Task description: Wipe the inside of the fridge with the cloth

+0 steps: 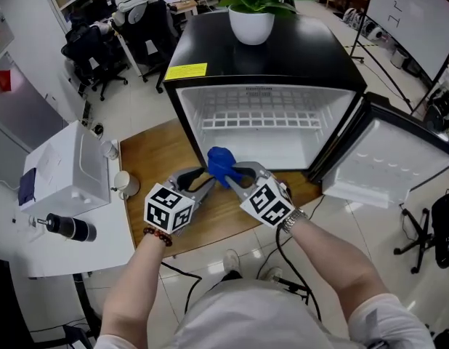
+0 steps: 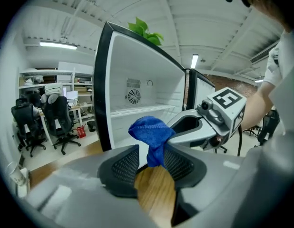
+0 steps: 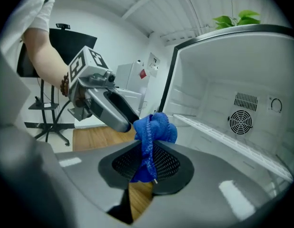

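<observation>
A: How's the cloth gonna feel?
B: Soft n light, I think. Floppy too, bends any way. Prob not slippy, and it won't break. Best to grab a fat bunch in the middle, so a big wad sticks out to rub with.
A: What's it look like?
B: Bright blue, fuzzy, all scrunched up. One end hangs down.
A: Where's it at?
B: Up in the air, just in front of the open fridge. Not inside yet.
A: Who's got it?
B: The right claw. It's pinched part way shut on the cloth. The left claw is wide open, w/ the hanging end between its 2 sides, but no squeeze.
A: And the fridge?
B: White inside, one wire shelf. Door swung out to the right. Plant on top.
</observation>
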### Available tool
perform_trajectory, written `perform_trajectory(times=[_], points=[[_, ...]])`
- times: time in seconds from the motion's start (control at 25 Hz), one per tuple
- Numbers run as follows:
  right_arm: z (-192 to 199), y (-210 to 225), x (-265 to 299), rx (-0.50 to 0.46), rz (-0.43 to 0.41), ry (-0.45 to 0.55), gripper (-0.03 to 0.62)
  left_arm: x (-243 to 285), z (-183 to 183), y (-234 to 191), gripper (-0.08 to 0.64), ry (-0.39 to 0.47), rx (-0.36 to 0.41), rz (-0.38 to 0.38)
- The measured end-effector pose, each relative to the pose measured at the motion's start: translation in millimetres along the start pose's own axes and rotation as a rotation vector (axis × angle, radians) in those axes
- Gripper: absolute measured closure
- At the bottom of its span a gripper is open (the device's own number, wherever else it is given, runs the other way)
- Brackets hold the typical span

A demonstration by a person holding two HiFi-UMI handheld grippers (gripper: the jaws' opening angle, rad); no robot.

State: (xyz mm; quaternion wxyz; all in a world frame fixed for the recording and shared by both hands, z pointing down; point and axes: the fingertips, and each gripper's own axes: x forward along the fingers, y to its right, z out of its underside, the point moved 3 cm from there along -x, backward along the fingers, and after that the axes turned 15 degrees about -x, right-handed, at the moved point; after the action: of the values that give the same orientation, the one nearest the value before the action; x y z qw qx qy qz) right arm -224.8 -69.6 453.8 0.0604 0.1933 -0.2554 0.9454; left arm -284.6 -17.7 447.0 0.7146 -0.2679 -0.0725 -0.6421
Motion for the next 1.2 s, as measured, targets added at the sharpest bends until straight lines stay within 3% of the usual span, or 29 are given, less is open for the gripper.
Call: perform_trajectory(times=[0.28, 0.72, 1.2], points=[[15.4, 3.8, 42.6, -0.037, 0.081, -0.035, 0.528, -1.5, 2.5, -37.5, 0.39, -0.003, -0.016, -0.072], [34.1, 11.7, 86.8, -0.021, 0.151, -0.066, 0.528, 14.0, -13.7, -70.3, 0.39, 0.048, -0.034, -0.15], [43.7, 19.5, 122.1, -0.02, 0.193, -0.082, 0.529, 29.5, -11.8, -86.7, 0.39, 0.076, -0.057, -0.181]])
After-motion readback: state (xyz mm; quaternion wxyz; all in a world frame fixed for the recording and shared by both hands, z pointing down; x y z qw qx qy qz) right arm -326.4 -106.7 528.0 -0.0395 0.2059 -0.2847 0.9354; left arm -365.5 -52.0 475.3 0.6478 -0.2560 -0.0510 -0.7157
